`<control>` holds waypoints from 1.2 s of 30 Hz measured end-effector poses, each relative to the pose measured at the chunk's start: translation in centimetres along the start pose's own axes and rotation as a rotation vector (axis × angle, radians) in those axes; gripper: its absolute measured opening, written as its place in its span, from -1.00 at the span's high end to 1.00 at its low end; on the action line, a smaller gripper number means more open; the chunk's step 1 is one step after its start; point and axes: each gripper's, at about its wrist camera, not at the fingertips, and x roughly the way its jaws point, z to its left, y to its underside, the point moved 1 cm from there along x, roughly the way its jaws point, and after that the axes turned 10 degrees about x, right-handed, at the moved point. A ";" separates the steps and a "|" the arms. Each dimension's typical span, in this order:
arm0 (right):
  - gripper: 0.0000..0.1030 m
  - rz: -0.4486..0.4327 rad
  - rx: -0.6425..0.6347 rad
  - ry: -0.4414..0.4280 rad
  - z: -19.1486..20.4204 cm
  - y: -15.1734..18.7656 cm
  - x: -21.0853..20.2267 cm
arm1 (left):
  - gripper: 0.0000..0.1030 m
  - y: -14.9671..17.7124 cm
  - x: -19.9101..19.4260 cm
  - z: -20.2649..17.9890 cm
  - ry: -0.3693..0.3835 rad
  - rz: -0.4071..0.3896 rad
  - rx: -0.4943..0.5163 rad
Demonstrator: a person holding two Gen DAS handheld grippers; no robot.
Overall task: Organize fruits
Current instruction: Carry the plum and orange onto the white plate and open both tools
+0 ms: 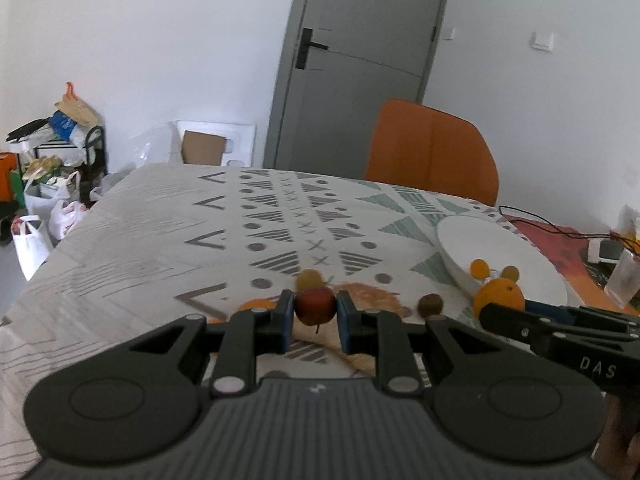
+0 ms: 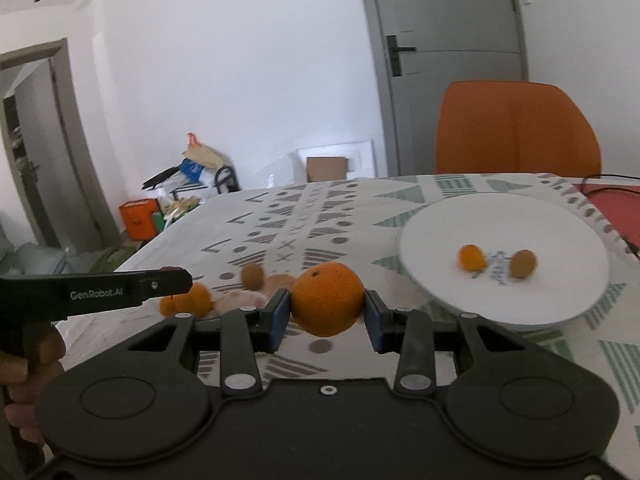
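Left wrist view: my left gripper (image 1: 316, 312) pinches a small round dark-red apple (image 1: 315, 306) between its blue pads, lifted clear of the patterned tablecloth (image 1: 168, 216). A thin stem hangs from the apple's underside, so its axis runs roughly vertical, stem end down. Behind it, near the table's near edge, lie a pale yellow-green round fruit (image 1: 309, 279), partly hidden by the apple, a small brown kiwi-like fruit (image 1: 430, 304) to the right, and a flat orange-coloured piece (image 1: 256, 305) just left of the left finger.

Right wrist view: my right gripper (image 2: 326, 307) clamps a large round orange (image 2: 327, 298), pads pressing its left and right sides; its dark stem scar faces up and slightly away from me. The orange is off the cloth, short of the near-left rim of the round white plate (image 2: 560, 216).

On the plate sit a small orange citrus (image 2: 472, 257) and a small brown fruit (image 2: 524, 263), apart, blurred. Most of the plate's far and left surface is bare. The plate lies toward the table's right edge; the cloth stretches wide to the far-left corner. An orange upholstered chair (image 2: 516, 128) stands behind the far edge.
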 end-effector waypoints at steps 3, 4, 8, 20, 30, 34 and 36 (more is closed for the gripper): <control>0.26 -0.010 0.016 0.013 -1.1 -0.2 -0.2 | 0.59 -0.5 0.5 -0.9 0.009 -0.001 0.011; 0.26 -0.013 0.022 0.017 -1.5 -0.2 -0.3 | 0.59 -0.6 0.5 -1.1 0.011 0.000 0.014; 0.26 -0.030 0.042 0.030 -2.9 -0.4 -0.7 | 0.59 -1.1 1.3 -2.4 0.023 0.002 0.036; 0.26 -0.060 0.114 0.074 -7.4 -0.8 -1.5 | 0.59 -2.8 3.6 -6.8 0.072 0.008 0.110; 0.26 -0.084 0.161 0.095 -10.1 -1.4 -1.9 | 0.59 -3.9 5.7 -9.9 0.107 0.015 0.161; 0.26 -0.094 0.177 0.104 -11.2 -1.7 -2.0 | 0.59 -4.3 6.4 -11.1 0.117 0.019 0.182; 0.26 -0.099 0.184 0.108 -11.7 -1.9 -2.0 | 0.59 -4.4 6.8 -11.6 0.121 0.021 0.190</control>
